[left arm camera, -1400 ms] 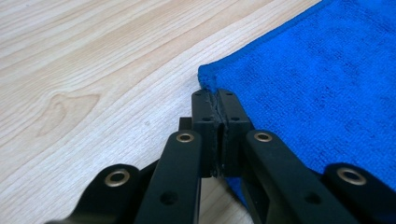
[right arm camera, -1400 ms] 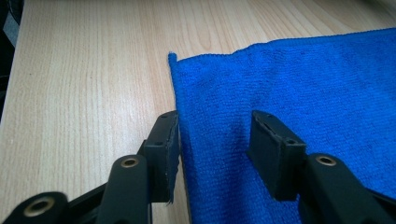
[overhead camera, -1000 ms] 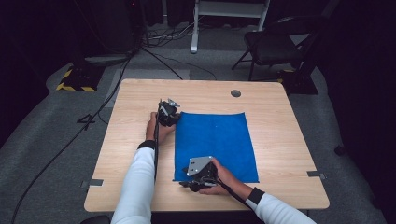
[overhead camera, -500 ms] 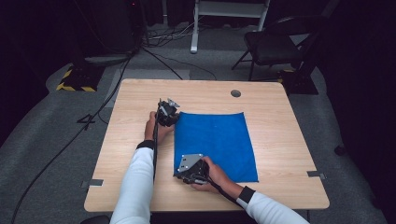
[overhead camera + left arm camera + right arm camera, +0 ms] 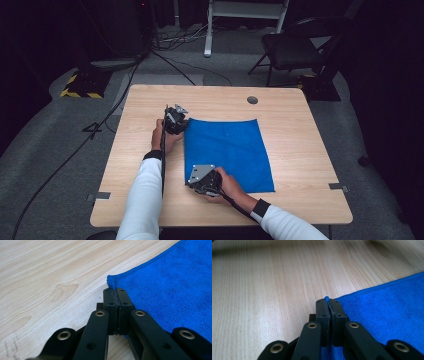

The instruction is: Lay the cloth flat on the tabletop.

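Observation:
A blue cloth [image 5: 230, 150] lies flat on the wooden table [image 5: 300, 130]. My left gripper [image 5: 183, 123] is at the cloth's far left corner. In the left gripper view the left gripper [image 5: 115, 291] has its jaws pressed together, and the cloth [image 5: 175, 282] has its corner bunched just past the tips. My right gripper [image 5: 192, 183] is at the cloth's near left corner, with a hand wrapped around it. In the right gripper view the right gripper [image 5: 328, 301] is shut, and a bit of the cloth [image 5: 387, 305] pokes out between the tips.
A round hole [image 5: 252, 100] sits in the table's far right part. Bare wood lies left of the cloth. A black chair [image 5: 295, 50] and a white frame [image 5: 245, 15] stand on the grey floor beyond the table, with cables [image 5: 100, 130] trailing off to the left.
My right gripper has slid a little to the left, onto the cloth's near left corner. The left gripper has stayed at the far left corner.

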Motion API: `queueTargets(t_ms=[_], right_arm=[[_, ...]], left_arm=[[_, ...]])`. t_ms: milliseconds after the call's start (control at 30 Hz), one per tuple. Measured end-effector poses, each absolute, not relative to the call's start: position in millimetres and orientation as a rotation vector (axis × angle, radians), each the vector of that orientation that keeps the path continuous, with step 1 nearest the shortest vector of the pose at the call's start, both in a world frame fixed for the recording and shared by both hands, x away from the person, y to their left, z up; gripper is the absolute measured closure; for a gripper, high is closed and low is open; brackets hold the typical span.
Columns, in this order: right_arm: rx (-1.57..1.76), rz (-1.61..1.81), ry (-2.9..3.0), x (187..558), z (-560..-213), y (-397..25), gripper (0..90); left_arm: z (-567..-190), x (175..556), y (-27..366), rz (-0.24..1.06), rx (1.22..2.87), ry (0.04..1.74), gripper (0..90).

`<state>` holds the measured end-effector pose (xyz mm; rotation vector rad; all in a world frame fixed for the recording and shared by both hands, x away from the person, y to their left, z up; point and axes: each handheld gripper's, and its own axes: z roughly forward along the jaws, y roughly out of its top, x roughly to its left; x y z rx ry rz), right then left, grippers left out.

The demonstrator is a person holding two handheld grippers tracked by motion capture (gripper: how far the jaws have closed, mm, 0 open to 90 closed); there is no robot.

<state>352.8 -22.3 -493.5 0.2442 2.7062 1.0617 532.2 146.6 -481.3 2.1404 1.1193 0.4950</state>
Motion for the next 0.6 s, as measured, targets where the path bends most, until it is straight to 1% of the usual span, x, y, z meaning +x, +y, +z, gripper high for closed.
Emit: queueTargets(t_ms=[300,600], right_arm=[[0.231,1.065,2.703,355,-491,-19,87.8],[0.224,1.088,2.687,360,-484,-13,87.8]], left_arm=[[-475,534,152,0.506,2.131,1.092,88.5],[-468,532,162,0.52,2.114,1.105,88.4]])
